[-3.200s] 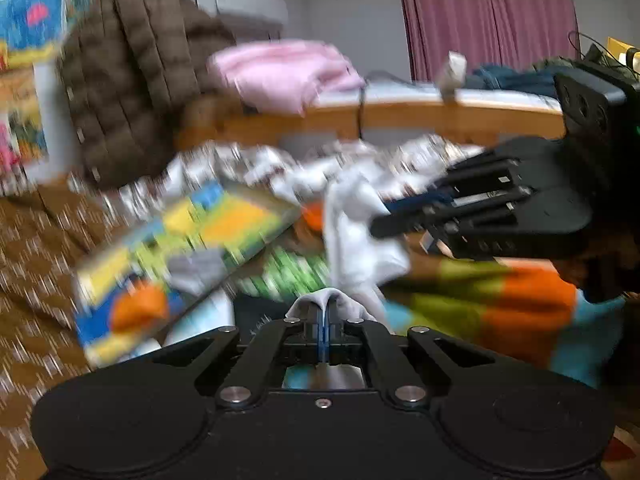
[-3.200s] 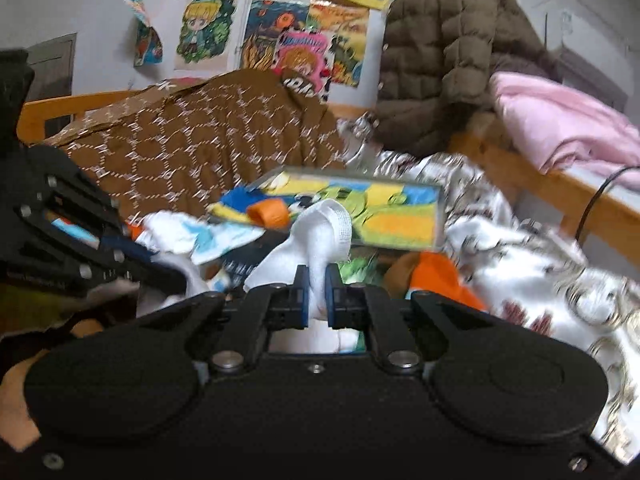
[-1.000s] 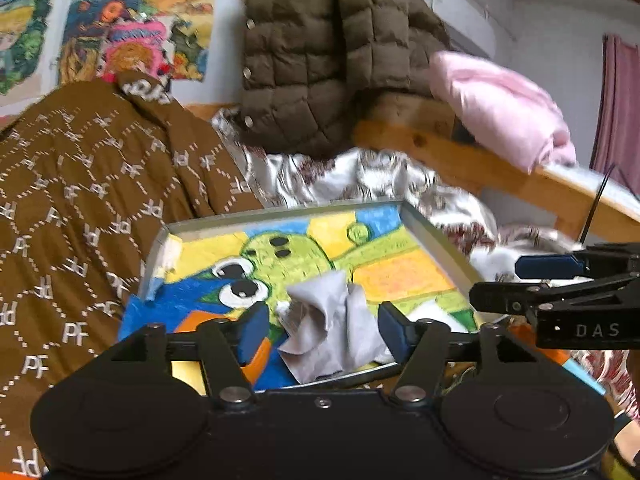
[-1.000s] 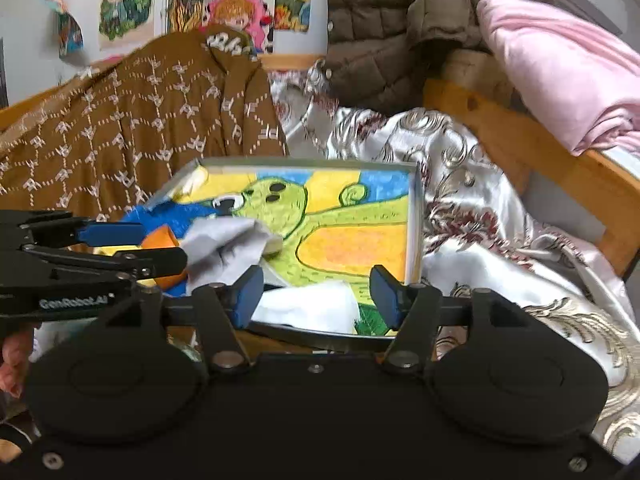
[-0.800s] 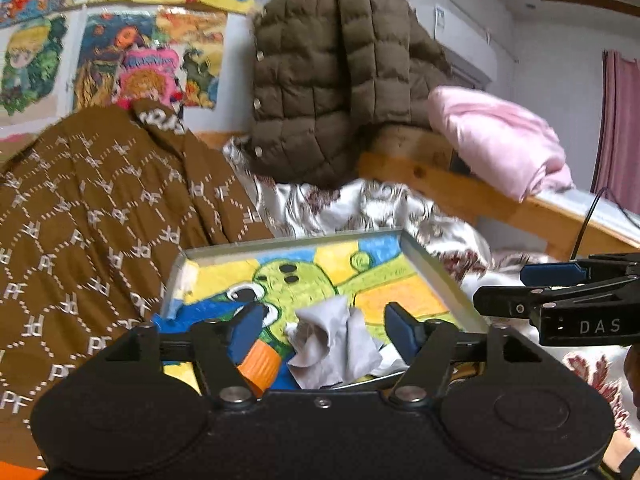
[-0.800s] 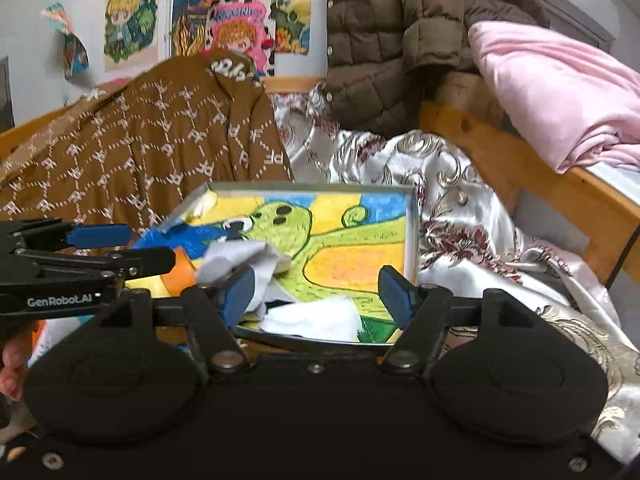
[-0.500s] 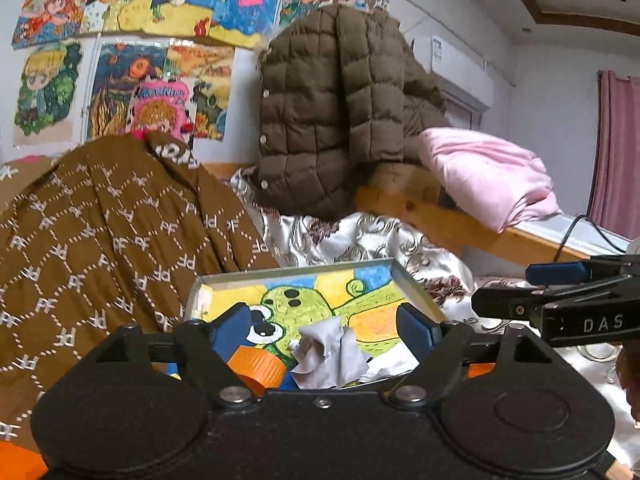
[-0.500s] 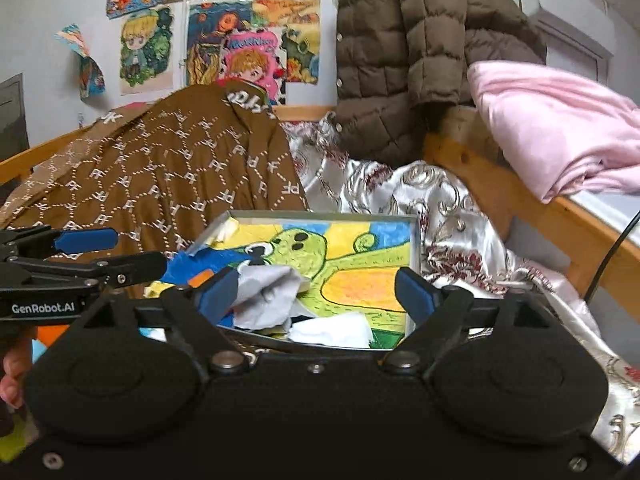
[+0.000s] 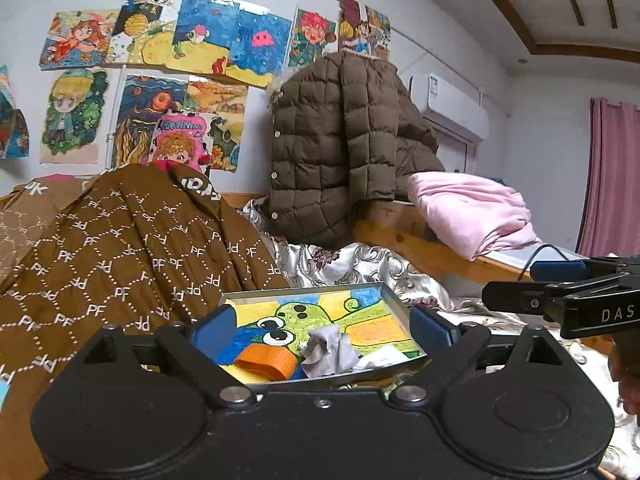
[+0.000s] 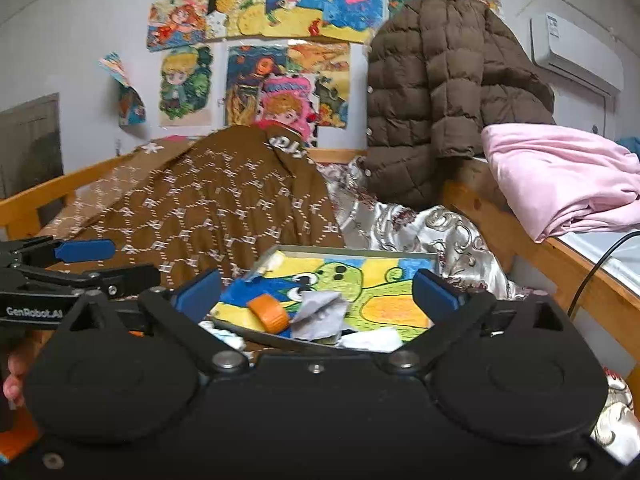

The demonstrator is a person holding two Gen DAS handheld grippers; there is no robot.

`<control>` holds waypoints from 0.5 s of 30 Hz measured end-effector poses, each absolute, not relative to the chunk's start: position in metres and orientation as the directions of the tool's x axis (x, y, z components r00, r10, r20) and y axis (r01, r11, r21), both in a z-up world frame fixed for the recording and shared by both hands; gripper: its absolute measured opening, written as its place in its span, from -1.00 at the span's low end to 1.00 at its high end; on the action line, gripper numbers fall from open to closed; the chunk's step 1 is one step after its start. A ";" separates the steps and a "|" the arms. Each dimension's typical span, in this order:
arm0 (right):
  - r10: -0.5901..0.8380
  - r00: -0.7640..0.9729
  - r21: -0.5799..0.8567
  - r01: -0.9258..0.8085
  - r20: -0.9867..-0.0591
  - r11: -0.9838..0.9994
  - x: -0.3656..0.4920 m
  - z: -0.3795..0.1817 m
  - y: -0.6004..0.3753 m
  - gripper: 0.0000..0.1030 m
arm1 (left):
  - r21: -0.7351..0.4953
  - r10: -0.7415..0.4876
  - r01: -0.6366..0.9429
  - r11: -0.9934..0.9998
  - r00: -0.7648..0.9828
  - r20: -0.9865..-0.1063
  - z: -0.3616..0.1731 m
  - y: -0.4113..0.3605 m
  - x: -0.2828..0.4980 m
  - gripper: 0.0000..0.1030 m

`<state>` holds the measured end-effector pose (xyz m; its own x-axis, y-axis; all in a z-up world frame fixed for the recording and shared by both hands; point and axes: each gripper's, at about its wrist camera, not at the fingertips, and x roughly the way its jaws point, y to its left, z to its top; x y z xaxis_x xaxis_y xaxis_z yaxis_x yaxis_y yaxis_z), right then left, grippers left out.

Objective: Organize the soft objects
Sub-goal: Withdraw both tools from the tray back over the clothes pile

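A shallow metal tray (image 9: pixel 396 300) with a bright cartoon picture on its floor lies on the bed; it also shows in the right wrist view (image 10: pixel 352 253). In it lie a crumpled grey cloth (image 9: pixel 330 350) (image 10: pixel 318 314), a white cloth (image 9: pixel 382 357) (image 10: pixel 370 339) and an orange soft piece (image 9: pixel 266 361) (image 10: pixel 268 312). My left gripper (image 9: pixel 322 326) is open and empty, back from the tray's near edge. My right gripper (image 10: pixel 316 292) is open and empty, also back from the tray. Each gripper shows at the edge of the other's view.
A brown patterned blanket (image 9: pixel 120 248) is heaped left of the tray, silver floral bedding (image 10: pixel 432 228) right of it. A brown puffer coat (image 9: pixel 344 140) and pink folded blanket (image 9: pixel 468 208) rest on the wooden bed rail (image 10: pixel 520 240). Posters cover the wall.
Both grippers let go of their cloths into the tray, opened wide, and have drawn back and up from it; the tray now looks smaller and lower in both views.
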<state>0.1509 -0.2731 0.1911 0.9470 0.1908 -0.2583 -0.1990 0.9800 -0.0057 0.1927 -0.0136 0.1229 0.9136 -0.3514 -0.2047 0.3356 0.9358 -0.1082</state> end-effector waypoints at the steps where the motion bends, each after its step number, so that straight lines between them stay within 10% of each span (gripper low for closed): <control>1: 0.199 0.946 -0.006 -0.208 -0.256 0.978 0.143 0.193 -0.272 0.98 | -0.105 -0.350 0.335 0.936 0.914 -0.204 0.124 -0.012 0.184 0.83; 15: 0.271 0.937 0.059 -0.264 -0.219 0.963 0.028 0.190 -0.279 0.99 | -0.116 -0.242 0.224 0.968 0.952 -0.187 0.114 0.002 0.072 0.98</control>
<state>0.0285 -0.2791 0.1901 0.9375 0.2707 -0.2187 -0.2642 0.9627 0.0589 0.0722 0.0020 0.1137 0.9521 -0.2424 -0.1866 0.2238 0.9678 -0.1156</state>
